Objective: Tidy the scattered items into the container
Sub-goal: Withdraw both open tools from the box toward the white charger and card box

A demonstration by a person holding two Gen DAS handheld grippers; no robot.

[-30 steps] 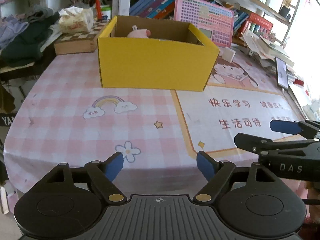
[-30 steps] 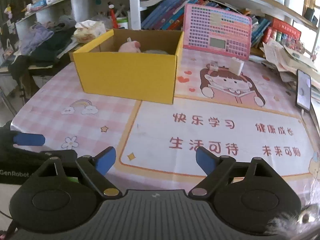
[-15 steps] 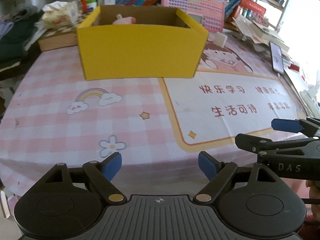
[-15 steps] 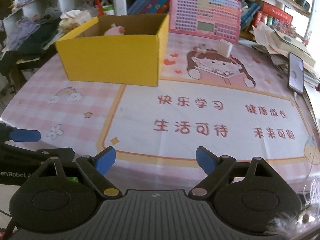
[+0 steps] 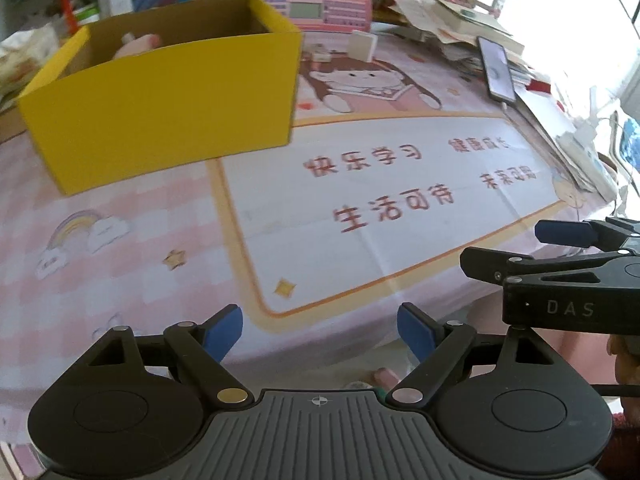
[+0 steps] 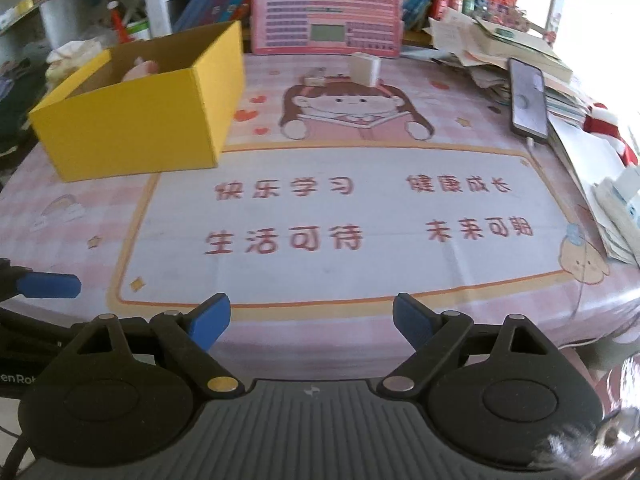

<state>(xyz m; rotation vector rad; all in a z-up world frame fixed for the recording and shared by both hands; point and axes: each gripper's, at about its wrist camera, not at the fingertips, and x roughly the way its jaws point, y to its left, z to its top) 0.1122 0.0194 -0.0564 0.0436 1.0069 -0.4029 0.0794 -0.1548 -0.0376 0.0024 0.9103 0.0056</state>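
Left gripper and right gripper both hang with jaws spread wide and nothing between them, over the near table edge; the yellow box sits far-left, a pink toy inside

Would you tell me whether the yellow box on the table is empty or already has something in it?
Not empty. The open-topped yellow box holds at least one pink item showing above its front wall; the wall hides the rest of the inside, so how full it is cannot be told.
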